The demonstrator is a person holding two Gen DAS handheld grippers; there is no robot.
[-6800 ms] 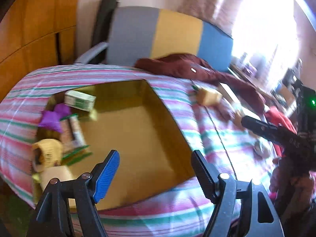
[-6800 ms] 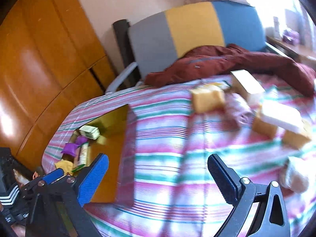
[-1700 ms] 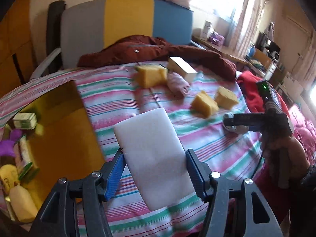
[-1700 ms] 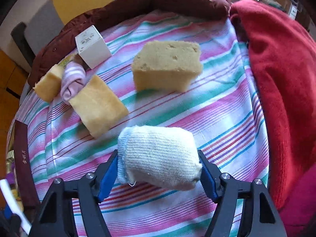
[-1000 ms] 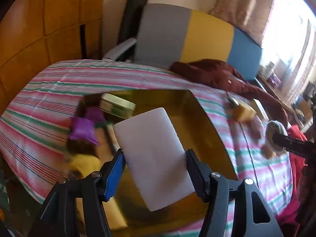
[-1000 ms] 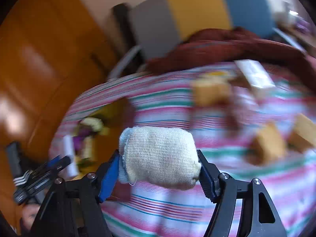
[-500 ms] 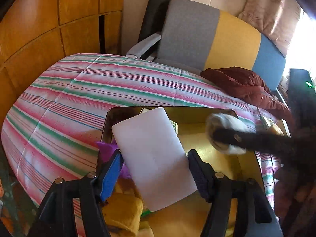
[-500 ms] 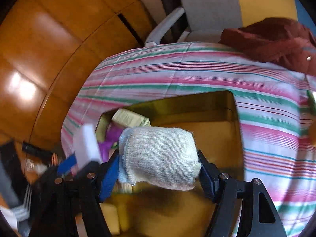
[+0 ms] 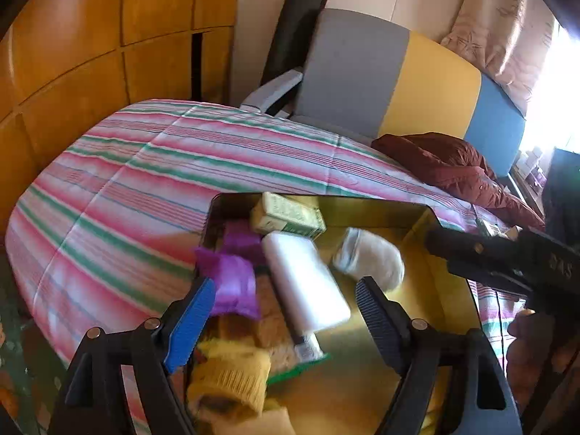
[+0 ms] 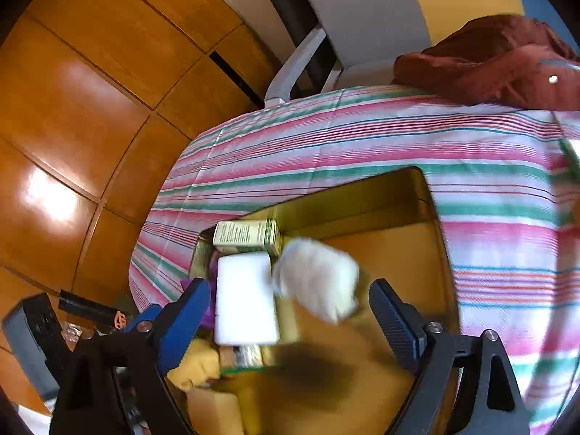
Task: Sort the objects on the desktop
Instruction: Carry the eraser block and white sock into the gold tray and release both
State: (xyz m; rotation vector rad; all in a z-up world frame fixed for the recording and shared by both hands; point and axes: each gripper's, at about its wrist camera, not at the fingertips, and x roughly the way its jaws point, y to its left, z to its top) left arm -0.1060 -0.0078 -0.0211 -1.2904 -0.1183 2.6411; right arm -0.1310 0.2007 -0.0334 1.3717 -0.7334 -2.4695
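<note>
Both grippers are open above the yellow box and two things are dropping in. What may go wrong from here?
1. The sock looks blurred, probably in motion above the box; it may bounce or roll off the pile.
2. The white block lies on the crowded left side, over the purple thing; it may slide or tip.
3. The left gripper and right gripper hang close together over the box, so they may collide when pulling out.

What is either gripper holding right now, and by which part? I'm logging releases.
Nothing. Both the left gripper and the right gripper are open; the white foam block and the rolled sock are free over the gold box.
</note>
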